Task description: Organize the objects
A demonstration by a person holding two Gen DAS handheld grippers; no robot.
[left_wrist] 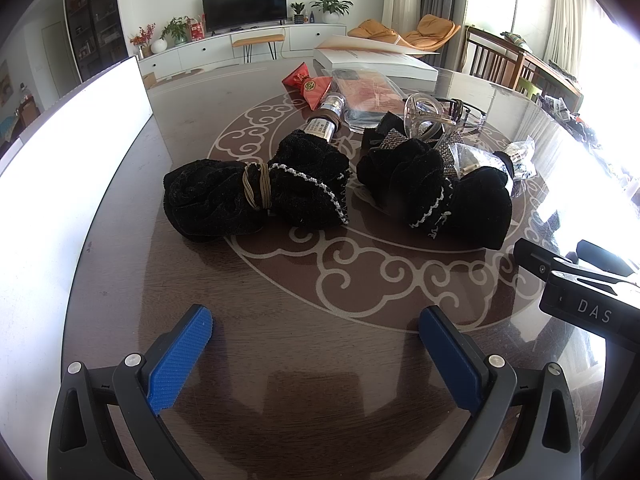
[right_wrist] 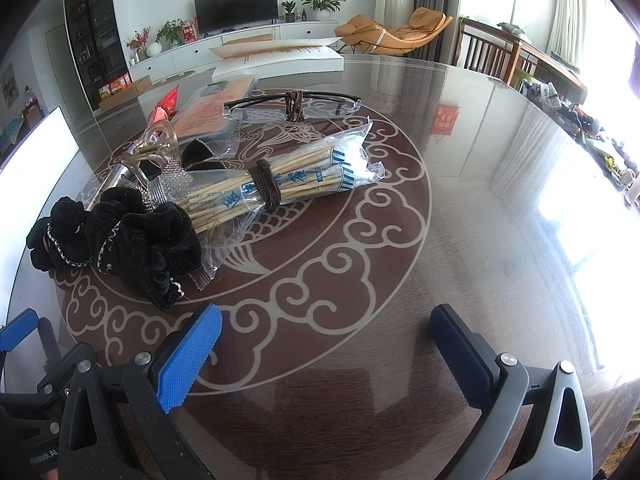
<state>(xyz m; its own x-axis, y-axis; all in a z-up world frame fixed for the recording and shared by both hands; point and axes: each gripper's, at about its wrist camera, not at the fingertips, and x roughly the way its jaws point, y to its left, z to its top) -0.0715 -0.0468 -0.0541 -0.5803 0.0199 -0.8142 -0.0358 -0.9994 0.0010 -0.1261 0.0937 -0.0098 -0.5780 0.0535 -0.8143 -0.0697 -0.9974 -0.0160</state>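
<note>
Two black velvet scrunchies lie on the round table: one [left_wrist: 256, 196] tied with a tan band, the other [left_wrist: 440, 192] to its right, also seen as a black scrunchie heap [right_wrist: 136, 236] in the right wrist view. A bundle of wrapped chopsticks [right_wrist: 280, 184] bound by a brown hair tie lies mid-table. Glasses [right_wrist: 292, 106] with a brown tie on the bridge sit behind. My left gripper [left_wrist: 316, 330] is open, short of the scrunchies. My right gripper [right_wrist: 326, 332] is open over bare table, right of the heap.
A red pouch [left_wrist: 308, 84], a small bottle [left_wrist: 328, 118], a packaged phone case [right_wrist: 212, 108] and a clear hair claw [right_wrist: 156, 148] lie behind. A white box with papers [left_wrist: 372, 60] sits at the far edge. A white board [left_wrist: 60, 168] stands left. Chairs stand at the right.
</note>
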